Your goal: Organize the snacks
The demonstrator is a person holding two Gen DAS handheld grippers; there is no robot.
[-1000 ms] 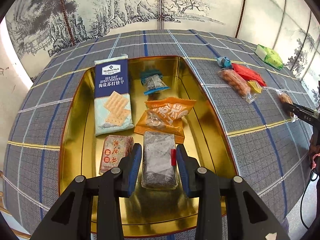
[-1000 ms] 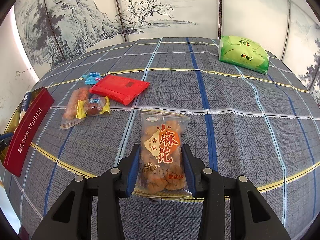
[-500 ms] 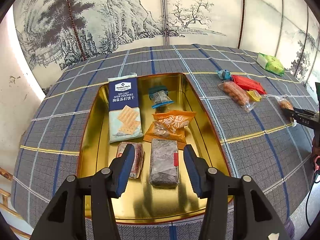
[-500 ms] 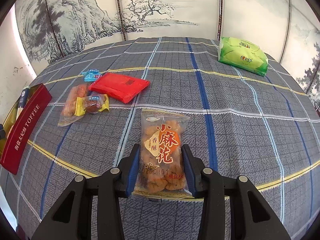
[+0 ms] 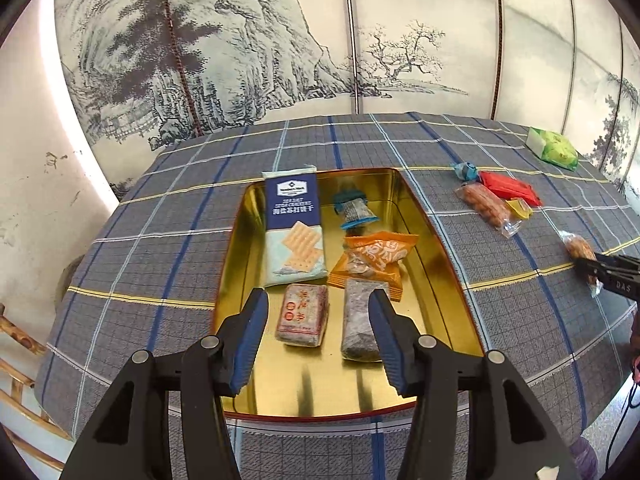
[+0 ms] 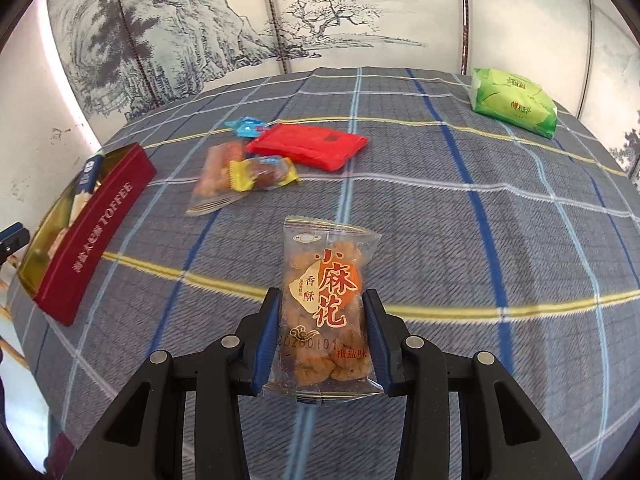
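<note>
Pinching a clear packet of fried dough twists [image 6: 325, 308] between its 2 blue-padded fingers, the right gripper [image 6: 320, 344] holds it above the plaid tablecloth [image 6: 480, 240]. Beyond it lie a yellow-wrapped candy [image 6: 262, 174] resting on a clear bag of orange snacks [image 6: 216, 176], then a red packet [image 6: 308, 146] and a small blue candy [image 6: 246, 127], with a green pack [image 6: 514, 102] far off at the right. In the left wrist view, the left gripper [image 5: 318, 340] hangs spread wide over the gold tin [image 5: 436, 280], gripping nothing. Nearest its fingers lie a reddish-brown bar [image 5: 303, 314] and, just beside it, a dark wrapped bar [image 5: 358, 320]; farther in sit orange packets [image 5: 374, 258], a soda cracker pack [image 5: 294, 228] and a small blue-edged packet [image 5: 354, 212].
</note>
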